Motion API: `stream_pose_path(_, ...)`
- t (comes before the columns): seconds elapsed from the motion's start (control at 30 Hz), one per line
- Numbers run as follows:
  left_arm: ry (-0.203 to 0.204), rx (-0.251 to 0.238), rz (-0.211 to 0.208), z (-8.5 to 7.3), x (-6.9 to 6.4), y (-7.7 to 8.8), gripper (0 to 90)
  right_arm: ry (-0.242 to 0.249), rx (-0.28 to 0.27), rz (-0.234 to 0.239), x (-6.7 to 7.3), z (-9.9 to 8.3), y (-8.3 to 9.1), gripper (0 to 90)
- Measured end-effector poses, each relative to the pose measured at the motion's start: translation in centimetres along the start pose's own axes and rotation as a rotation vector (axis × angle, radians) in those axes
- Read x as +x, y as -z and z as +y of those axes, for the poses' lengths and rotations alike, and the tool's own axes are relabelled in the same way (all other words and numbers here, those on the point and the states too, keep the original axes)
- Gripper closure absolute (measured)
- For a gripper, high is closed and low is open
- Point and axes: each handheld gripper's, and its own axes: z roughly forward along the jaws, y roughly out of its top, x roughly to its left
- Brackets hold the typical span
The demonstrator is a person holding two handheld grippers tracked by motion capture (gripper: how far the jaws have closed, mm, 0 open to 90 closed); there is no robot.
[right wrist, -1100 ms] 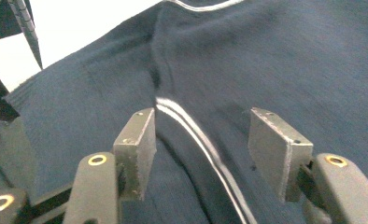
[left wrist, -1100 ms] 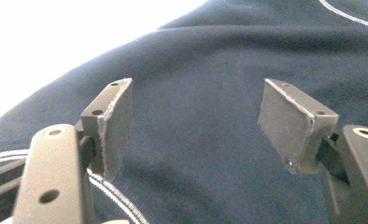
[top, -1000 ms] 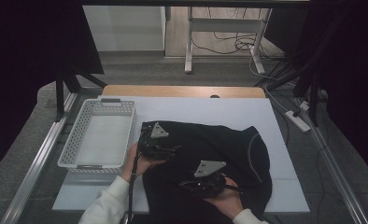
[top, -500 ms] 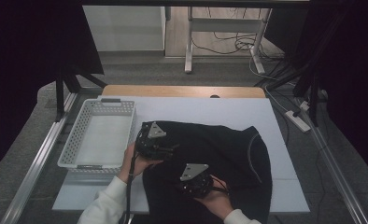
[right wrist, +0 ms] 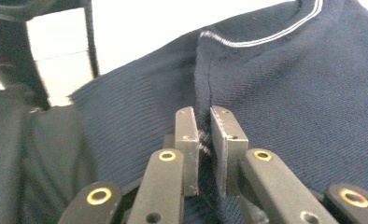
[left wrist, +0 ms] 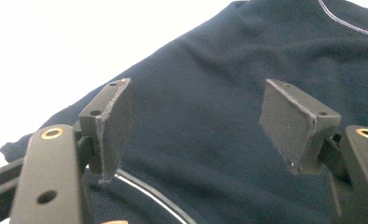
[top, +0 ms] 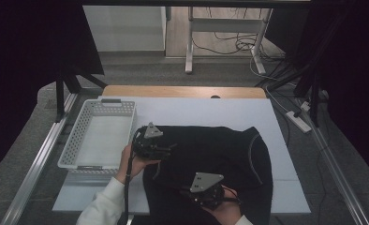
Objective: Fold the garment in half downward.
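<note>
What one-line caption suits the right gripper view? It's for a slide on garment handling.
Right gripper pinching a raised fold of the dark navy sweater, its jaws just closed on the fabric.

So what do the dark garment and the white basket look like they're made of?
The dark garment looks like a soft navy knit, probably cotton-type jersey: fine ribbed weave, matte, with pale contrast stitching, and it puckers into a fold between the right gripper jaws. The white basket looks like rigid moulded plastic: perforated walls, smooth rim.
</note>
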Motion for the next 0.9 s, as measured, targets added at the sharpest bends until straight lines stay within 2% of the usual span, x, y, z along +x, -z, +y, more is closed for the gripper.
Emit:
stream_pose_path(0.17,0.001,-0.002,0.001,0.0,0.0,0.1,27.0,0.008,0.018,0.022,1.2,-0.7,0.6,81.3)
stream_pose_path(0.37,0.004,0.002,0.002,-0.1,0.1,0.0,27.0,0.018,0.053,0.061,2.2,-1.0,-0.1,81.3)
stream_pose_path(0.5,0.001,0.007,0.003,-0.2,0.0,-0.1,26.9,0.041,0.068,0.064,2.8,-1.1,-0.5,80.4)
stream_pose_path(0.57,-0.001,0.010,0.004,-0.2,0.0,-0.2,26.8,0.017,0.067,0.062,2.5,-1.3,-0.5,73.6)
stream_pose_path(0.63,-0.003,0.013,0.005,-0.2,-0.1,-0.2,26.6,-0.029,0.033,0.069,2.0,-1.4,-0.1,59.2)
stream_pose_path(0.73,-0.004,0.014,0.005,-0.3,-0.1,-0.3,26.4,-0.061,-0.012,0.024,1.1,-1.3,1.7,47.2)
stream_pose_path(0.8,-0.005,0.016,0.005,-0.3,-0.1,-0.3,26.4,-0.093,-0.018,-0.012,0.2,-1.8,3.2,44.9)
stream_pose_path(0.9,-0.005,0.018,0.007,-0.4,-0.1,-0.4,26.4,-0.137,-0.005,-0.090,-1.3,-3.5,5.3,43.8)
